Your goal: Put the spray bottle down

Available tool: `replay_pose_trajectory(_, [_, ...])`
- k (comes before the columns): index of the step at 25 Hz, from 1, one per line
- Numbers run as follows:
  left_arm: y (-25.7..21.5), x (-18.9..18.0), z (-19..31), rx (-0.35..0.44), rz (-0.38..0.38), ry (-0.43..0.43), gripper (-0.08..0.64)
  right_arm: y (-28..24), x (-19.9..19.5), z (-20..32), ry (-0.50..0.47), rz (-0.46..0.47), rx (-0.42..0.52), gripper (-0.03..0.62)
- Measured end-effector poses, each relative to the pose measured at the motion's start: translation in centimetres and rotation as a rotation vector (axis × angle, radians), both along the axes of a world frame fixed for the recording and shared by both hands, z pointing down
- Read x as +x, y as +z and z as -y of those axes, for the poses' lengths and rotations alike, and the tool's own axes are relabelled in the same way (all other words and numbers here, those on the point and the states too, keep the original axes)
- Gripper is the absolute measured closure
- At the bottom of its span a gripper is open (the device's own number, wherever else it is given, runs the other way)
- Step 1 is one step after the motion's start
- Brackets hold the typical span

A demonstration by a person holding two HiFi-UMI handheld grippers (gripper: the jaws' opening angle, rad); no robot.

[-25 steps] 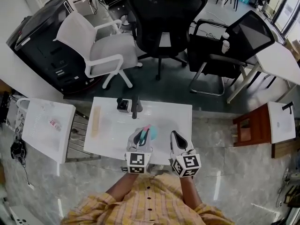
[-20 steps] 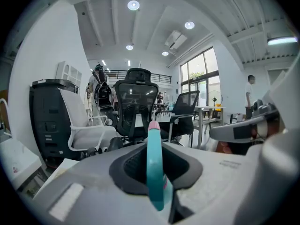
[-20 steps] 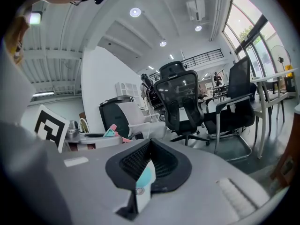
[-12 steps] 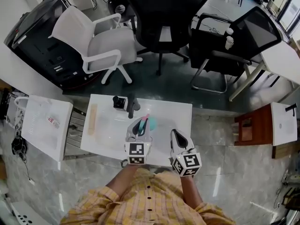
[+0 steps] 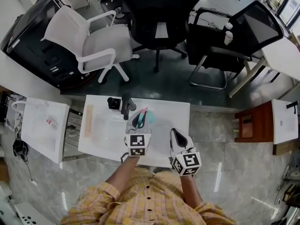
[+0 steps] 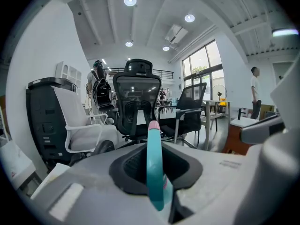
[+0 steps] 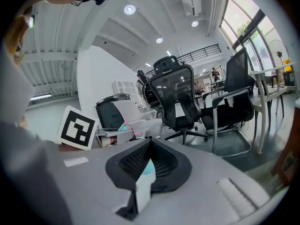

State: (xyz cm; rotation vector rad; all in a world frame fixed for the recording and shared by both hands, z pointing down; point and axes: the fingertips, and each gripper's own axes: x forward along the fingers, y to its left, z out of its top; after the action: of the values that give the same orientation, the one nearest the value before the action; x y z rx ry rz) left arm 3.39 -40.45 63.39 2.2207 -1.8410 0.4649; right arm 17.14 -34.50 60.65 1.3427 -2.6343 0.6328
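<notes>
The spray bottle (image 5: 141, 119) is teal with a pink tip. My left gripper (image 5: 139, 122) is shut on it above the middle of the white table (image 5: 168, 114). In the left gripper view the bottle (image 6: 153, 165) stands upright between the black pads, its pink tip up. My right gripper (image 5: 177, 138) hovers at the table's near edge, right of the left one. Its jaws are together with nothing between them. In the right gripper view only a thin white slit shows between the pads (image 7: 161, 165). The bottle's teal and pink (image 7: 127, 126) shows there at the left.
At the table's far edge stand a small black box (image 5: 113, 102) and a black upright object (image 5: 125, 108). A pale flat strip (image 5: 88, 120) lies near the left edge. A smaller white table (image 5: 42, 128) stands to the left. Office chairs (image 5: 159, 18) stand beyond the table.
My left gripper has carried the bottle farther across the table, toward its far edge and a little lower. The right gripper has shifted slightly and stays near the front edge.
</notes>
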Motion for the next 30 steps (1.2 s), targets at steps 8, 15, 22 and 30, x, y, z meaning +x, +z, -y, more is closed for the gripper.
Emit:
replay_pose_trajectory(8, [1.5,-0.1,2.5,-0.023,0.006,-0.023,0.5,1.0,0.9,0.5,0.007,-0.001,-0.027,0.594])
replay_pose_trajectory(15, [2.5,-0.2,4.3,-0.037,0.016,-0.032,0.5,1.5,1.3,0.9,0.013,0.001,-0.034,0.594])
replay_pose_trajectory(22, [3.2,-0.3,5.6,-0.054,0.018,-0.042,0.5,1.5,1.6,1.2,0.021,0.003,-0.037,0.594])
replay_pose_trajectory(30, [3.5,-0.1,6.9,-0.066,0.032,-0.03,0.497,1.5,1.6,1.2,0.024,-0.001,-0.036,0.594])
